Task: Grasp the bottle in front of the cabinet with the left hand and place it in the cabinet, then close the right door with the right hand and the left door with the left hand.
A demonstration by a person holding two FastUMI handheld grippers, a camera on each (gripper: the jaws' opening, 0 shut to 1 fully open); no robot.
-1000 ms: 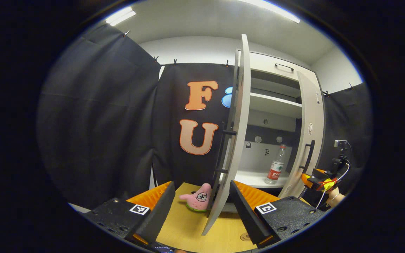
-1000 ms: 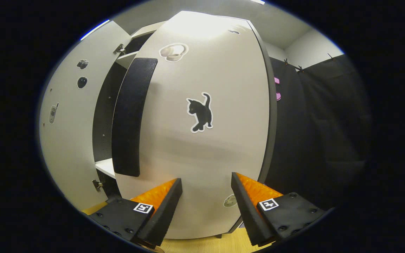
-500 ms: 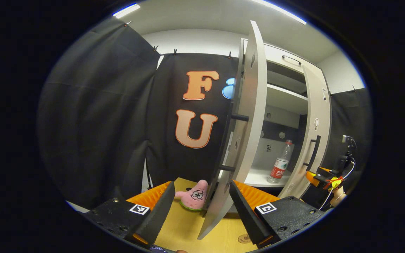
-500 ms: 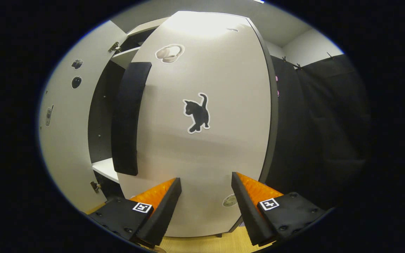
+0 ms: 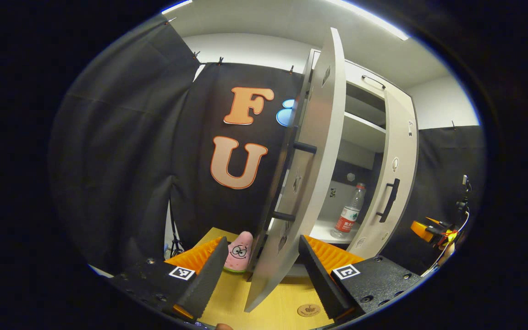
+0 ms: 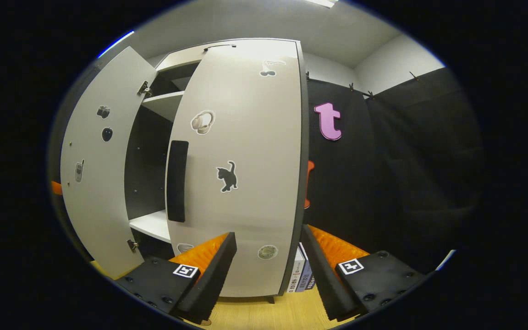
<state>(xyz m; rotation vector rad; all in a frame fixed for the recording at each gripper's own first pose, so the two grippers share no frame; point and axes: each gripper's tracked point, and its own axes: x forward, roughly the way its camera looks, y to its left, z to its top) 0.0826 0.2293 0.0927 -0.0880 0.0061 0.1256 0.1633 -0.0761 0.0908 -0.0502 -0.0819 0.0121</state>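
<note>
The white cabinet (image 5: 365, 91) is seen on the wooden counter (image 5: 282, 300), its left door (image 5: 310, 183) swung out edge-on and its right door (image 6: 241, 183) nearly closed. The clear plastic bottle (image 5: 348, 212), red-labelled and red-capped, is stood upright on the lower shelf (image 5: 323, 228), cap upward. A pink starfish plush (image 5: 238, 252) is seen beside the left door. The left tongs (image 5: 260, 268) and the right tongs (image 6: 267, 266) are spread wide, nothing held.

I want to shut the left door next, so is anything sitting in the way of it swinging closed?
Nothing visible blocks it. The bottle stands upright well inside the cabinet on the lower shelf, behind the door line. The pink plush toy sits on the table on the outer side of the left door, away from its closing path.
</note>
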